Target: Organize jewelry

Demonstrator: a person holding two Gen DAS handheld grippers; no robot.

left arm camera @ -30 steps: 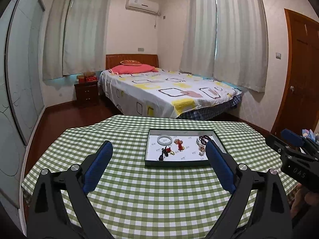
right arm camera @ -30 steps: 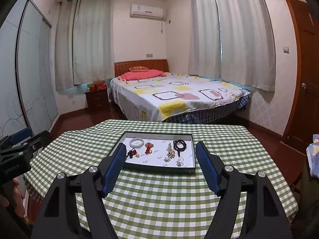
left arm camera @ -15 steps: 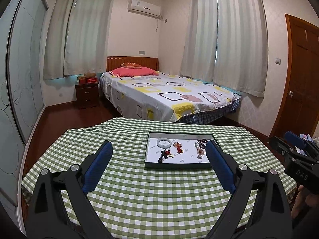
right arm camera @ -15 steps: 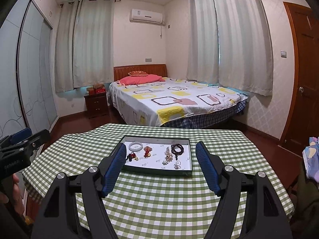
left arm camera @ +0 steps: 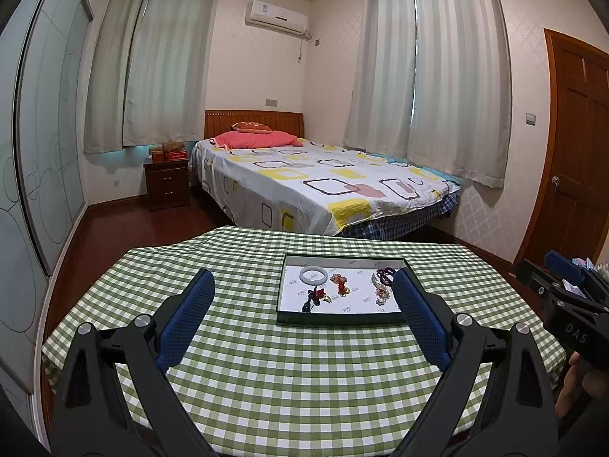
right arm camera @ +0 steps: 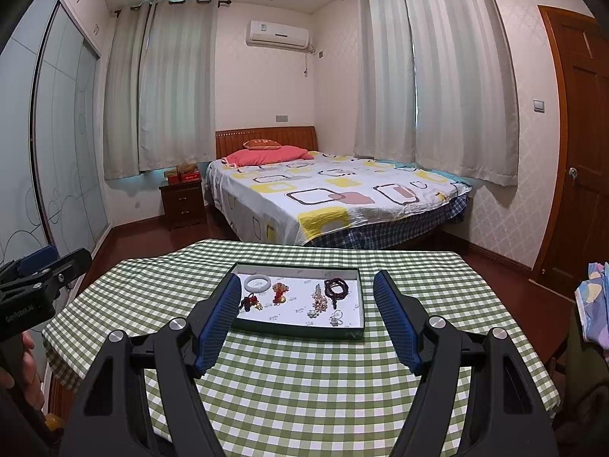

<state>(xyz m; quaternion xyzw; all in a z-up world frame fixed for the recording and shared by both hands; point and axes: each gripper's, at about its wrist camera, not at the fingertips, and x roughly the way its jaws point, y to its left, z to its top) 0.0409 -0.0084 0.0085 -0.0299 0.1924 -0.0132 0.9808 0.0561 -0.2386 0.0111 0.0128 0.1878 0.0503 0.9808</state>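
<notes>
Jewelry tray (right arm camera: pixel 354 333) lies dead ahead of the right gripper (right arm camera: pixel 307 320), long axis crosswise, near the table's far edge. Left gripper (left arm camera: pixel 303 318) sits left of it. Both gape wide, empty.

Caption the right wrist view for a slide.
Open right gripper hovers before a jewelry tray on the checkered table.

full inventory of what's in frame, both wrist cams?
tray: 1, dark green rim, white liner, on table
bangle: 1, white, tray far left
charm: 1, red-gold, right of bangle
tassel: 1, dark with red, tray near left
pale beads: 1 strand, tray centre-right
dark beads: 1 strand, maroon, tray far right
brooch: 1, silvery, tray near right
tablecloth: 1, green-white check
bed: 1, patterned sheet, behind table
nightstand: 1, dark wood, left of bed
left gripper: fingers open, empty
right gripper: fingers open, empty
</notes>
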